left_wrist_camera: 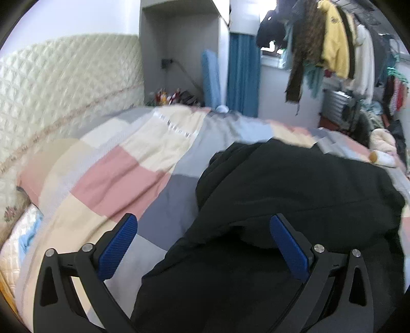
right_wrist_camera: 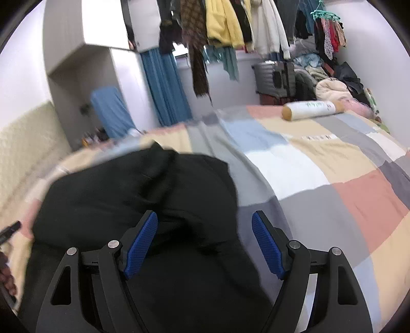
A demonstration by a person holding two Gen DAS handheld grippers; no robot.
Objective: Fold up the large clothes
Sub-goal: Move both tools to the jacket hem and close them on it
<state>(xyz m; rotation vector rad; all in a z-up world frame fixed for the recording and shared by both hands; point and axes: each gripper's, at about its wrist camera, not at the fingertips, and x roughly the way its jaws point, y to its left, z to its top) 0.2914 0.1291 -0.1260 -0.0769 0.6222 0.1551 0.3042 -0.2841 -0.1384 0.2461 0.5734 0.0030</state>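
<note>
Black garment (left_wrist_camera: 294, 194) sits bunched on the patchwork bed (left_wrist_camera: 123, 164), soft and floppy (probably heavyish). Left claw (left_wrist_camera: 202, 246) and right claw (right_wrist_camera: 205, 243) both gape wide, holding nothing. I'd pinch an outer edge, not the bulk.

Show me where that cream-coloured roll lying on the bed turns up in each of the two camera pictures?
Left wrist view: the cream roll lies at the far right edge, beyond the black garment.
Right wrist view: the cream roll lies upper right, on the far end of the patchwork quilt.
Shared landmark: the yellow jacket hanging on the rail.
</note>
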